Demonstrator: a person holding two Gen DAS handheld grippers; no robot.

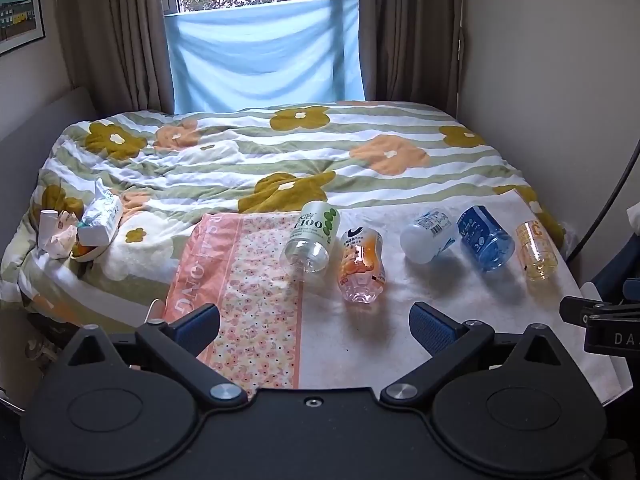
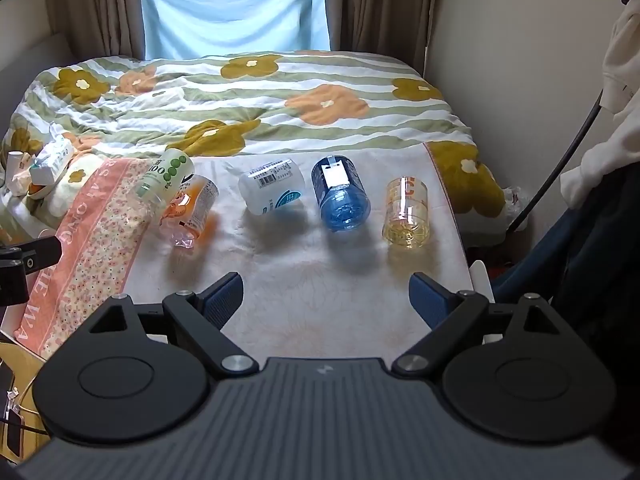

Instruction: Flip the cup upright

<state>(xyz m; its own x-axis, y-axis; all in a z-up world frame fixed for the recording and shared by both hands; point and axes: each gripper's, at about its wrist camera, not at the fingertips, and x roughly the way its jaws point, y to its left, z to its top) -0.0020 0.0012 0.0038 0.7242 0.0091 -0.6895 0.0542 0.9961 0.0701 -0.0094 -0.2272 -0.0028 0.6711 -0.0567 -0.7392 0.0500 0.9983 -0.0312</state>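
Several cut-bottle cups lie on their sides in a row on a white cloth on the bed. From left: a clear cup with green dots, an orange-label cup, a white cup, a blue cup, and a yellow cup. My left gripper is open and empty, near the orange-label cup. My right gripper is open and empty, short of the blue cup.
A pink floral cloth lies left of the white cloth. A tissue pack and small clutter sit at the bed's left edge. A flowered quilt covers the bed behind. A wall and a cable stand on the right.
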